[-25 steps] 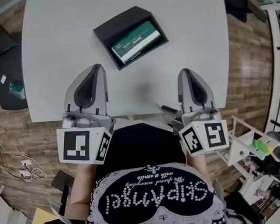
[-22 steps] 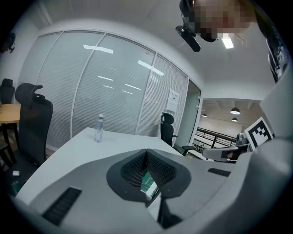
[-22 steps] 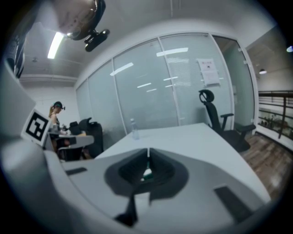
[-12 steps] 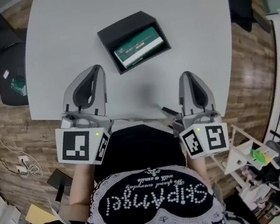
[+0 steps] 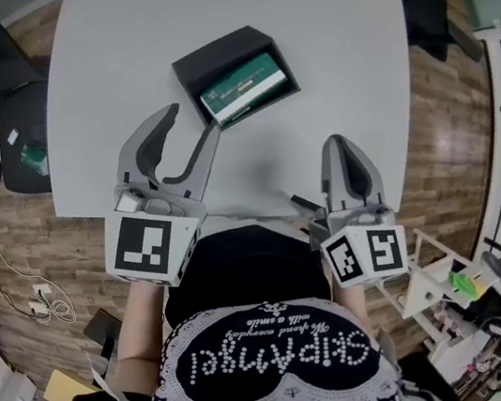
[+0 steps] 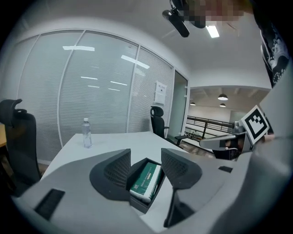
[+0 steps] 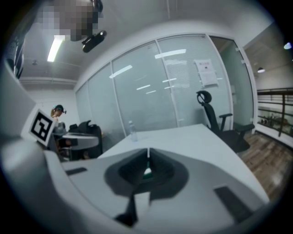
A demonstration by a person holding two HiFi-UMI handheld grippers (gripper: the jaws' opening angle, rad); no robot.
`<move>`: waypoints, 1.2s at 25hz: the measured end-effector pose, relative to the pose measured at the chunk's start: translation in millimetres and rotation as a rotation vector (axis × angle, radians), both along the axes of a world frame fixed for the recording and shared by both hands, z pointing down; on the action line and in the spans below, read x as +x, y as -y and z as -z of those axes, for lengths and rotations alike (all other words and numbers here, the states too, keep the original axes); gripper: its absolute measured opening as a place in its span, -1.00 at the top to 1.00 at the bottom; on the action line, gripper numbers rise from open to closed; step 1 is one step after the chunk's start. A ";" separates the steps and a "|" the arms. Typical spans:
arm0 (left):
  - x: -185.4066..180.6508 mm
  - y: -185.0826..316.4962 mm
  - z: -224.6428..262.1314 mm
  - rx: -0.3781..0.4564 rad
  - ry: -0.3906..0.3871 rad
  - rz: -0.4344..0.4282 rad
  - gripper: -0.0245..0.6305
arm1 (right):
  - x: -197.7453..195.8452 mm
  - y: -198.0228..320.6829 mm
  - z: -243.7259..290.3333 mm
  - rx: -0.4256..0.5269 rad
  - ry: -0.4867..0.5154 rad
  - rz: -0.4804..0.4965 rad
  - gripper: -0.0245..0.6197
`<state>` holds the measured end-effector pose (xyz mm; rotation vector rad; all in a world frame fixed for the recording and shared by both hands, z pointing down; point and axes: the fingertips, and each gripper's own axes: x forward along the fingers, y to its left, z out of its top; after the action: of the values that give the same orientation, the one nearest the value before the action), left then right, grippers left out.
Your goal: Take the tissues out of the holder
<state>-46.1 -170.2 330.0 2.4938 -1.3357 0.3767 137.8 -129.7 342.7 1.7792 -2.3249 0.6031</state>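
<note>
Lining up on the holder (image 5: 208, 59) | left gripper (image 5: 192, 121) jaws just swung open, nothing between them yet, tissues (image 5: 244, 86) dead ahead | right gripper (image 5: 341, 143) pinched closed, empty | next: reach in, clamp the pack

- An office meeting room.
- Glass partition walls (image 6: 100, 91) with blinds and a posted notice (image 6: 160, 93).
- High-backed office chairs (image 6: 158, 124) beside a large white table (image 5: 294, 6).
- Ceiling strip light (image 6: 212, 31); wood-look floor (image 5: 445, 114).

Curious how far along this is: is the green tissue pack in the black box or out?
In: the tissue pack lies inside the black box, walls around it, on the table.
</note>
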 end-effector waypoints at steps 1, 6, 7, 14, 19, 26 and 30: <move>5.8 1.4 -1.8 -0.009 0.017 -0.023 0.22 | 1.6 -0.8 0.5 0.002 0.001 -0.003 0.82; 34.2 24.5 -10.9 0.022 0.075 -0.135 0.09 | 10.8 -7.8 -0.3 0.003 0.008 -0.025 0.82; 39.4 29.3 -14.2 0.022 0.090 -0.154 0.08 | 12.4 -9.4 -1.0 0.002 0.012 -0.029 0.82; 72.2 57.7 -48.8 -0.021 0.172 -0.234 -0.02 | 25.7 -19.1 -9.8 -0.017 0.023 -0.067 0.82; 90.7 61.8 -93.1 -0.099 0.262 -0.280 -0.08 | 45.3 -29.0 -14.8 -0.033 0.020 -0.103 0.82; 107.9 63.6 -141.7 -0.210 0.314 -0.309 -0.13 | 62.5 -36.8 -23.8 -0.064 0.022 -0.132 0.81; 114.2 65.5 -160.7 -0.257 0.331 -0.307 -0.14 | 68.2 -33.8 -28.1 -0.082 0.025 -0.133 0.81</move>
<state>68.1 -235.6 490.7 2.4856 -0.9270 0.9987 206.0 -95.9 370.8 1.9105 -2.1759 0.7328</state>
